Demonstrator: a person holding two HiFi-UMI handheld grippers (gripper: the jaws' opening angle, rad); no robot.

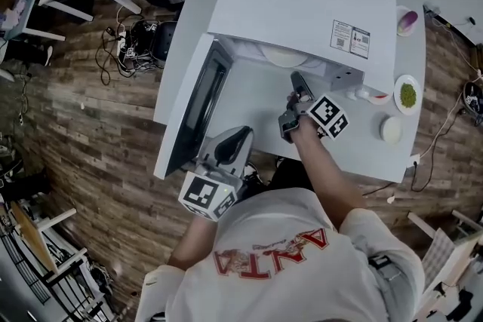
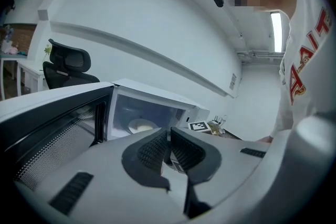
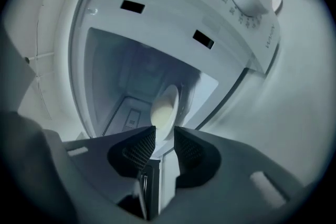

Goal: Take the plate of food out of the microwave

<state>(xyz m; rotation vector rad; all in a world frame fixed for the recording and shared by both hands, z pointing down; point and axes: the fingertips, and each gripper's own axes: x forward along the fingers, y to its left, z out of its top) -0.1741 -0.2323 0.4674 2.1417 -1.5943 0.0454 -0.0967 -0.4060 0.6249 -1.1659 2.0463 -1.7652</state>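
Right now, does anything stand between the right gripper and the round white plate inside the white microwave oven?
Nothing visible does. The white microwave oven has its dark-windowed door swung wide open. The right gripper, fingers apart, looks straight into the open cavity at the round white plate, not yet touching it.

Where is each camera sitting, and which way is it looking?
Head view: on the person's head, looking steeply down at the open microwave; the person's shirt, left hand-held gripper and right hand-held gripper show.
Left gripper view: on the left hand-held gripper, looking past the open door into the microwave; its closed jaws and the shirt show.
Right gripper view: on the right hand-held gripper, tilted, looking into the microwave; its parted jaws show.
Both gripper views share the plate inside.
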